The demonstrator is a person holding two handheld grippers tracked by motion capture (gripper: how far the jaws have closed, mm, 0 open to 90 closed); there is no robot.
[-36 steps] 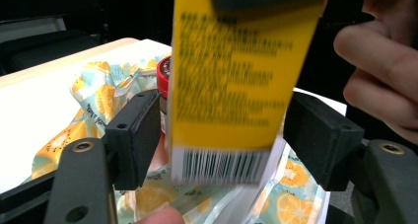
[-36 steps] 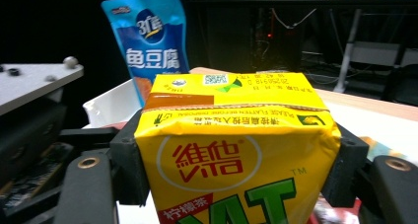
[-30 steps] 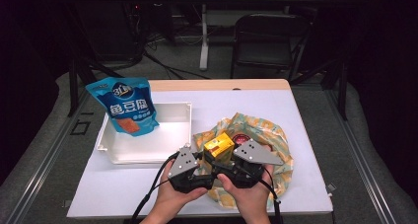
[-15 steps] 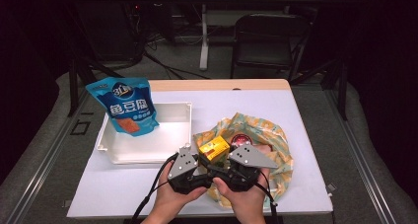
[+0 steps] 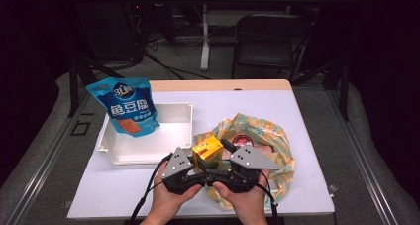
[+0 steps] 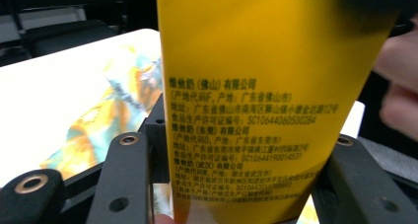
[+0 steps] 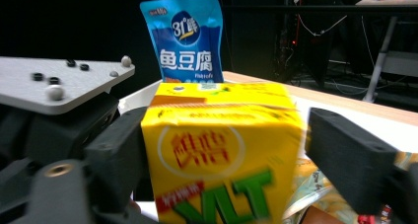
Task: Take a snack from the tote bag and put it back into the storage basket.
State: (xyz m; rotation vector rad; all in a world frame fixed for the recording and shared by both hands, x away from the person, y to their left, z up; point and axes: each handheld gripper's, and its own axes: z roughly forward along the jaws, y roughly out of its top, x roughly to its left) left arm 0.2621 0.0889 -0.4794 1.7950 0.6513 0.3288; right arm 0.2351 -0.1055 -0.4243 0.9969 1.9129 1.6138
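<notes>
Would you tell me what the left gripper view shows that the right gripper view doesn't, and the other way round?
Left gripper view: the yellow carton, its side of small black print. Right gripper view: its face with red characters and green letters, the blue pouch upright behind, and the white tray. Shared: the carton and the patterned bag.

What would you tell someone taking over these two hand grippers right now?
Left gripper: jaws have just been closing and now press on the yellow lemon tea carton.
Right gripper: jaws have just been opening; a gap shows beside the carton.
Things: the carton is held up beside the patterned bag; the blue fish tofu pouch stands in the white tray.
Done: pouch in tray, carton out of the bag.
Left: probably to set the carton in the tray.
</notes>
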